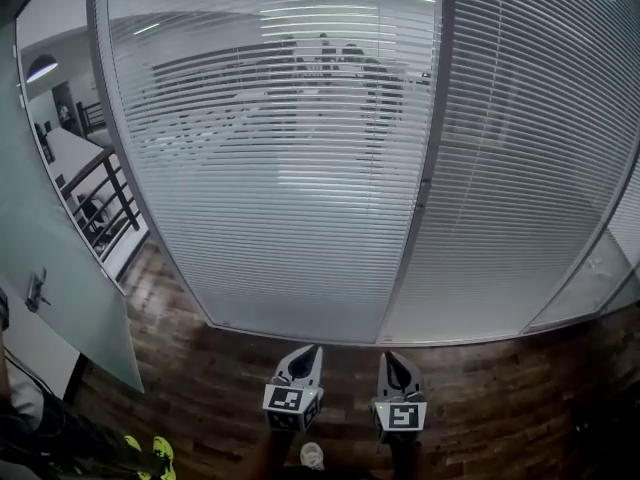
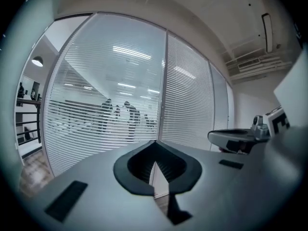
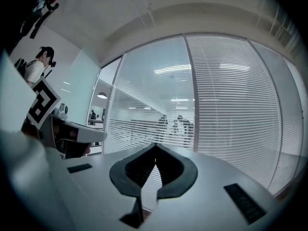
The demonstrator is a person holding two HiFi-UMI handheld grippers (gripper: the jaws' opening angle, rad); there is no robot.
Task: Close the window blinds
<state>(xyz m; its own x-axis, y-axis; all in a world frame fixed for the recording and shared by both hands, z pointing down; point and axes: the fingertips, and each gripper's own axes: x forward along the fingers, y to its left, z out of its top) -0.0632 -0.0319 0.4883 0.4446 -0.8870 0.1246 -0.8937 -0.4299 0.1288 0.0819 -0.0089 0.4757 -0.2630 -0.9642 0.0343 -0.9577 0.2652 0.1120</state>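
Slatted white blinds hang behind a glass wall ahead of me. The left panel's blinds [image 1: 270, 158] have their slats tilted open, and people show through them. The right panel's blinds [image 1: 520, 168] look denser and more opaque. A grey upright post [image 1: 425, 168] separates the two panels. My left gripper [image 1: 300, 360] and right gripper [image 1: 397, 366] are side by side low in the head view, short of the glass, touching nothing. Both point toward the wall with their tips together and nothing between them. The left gripper [image 2: 155, 147] faces the post; the right gripper [image 3: 155, 147] faces the see-through panel [image 3: 154, 105].
Dark wood floor [image 1: 200, 388] runs up to the glass wall's base. At the left stand a frosted glass door [image 1: 60, 298] with a handle [image 1: 37, 290] and a black railing [image 1: 105, 193] beyond it. A person's yellow shoes [image 1: 150, 456] are at the bottom left. A person [image 3: 37, 66] stands at the left.
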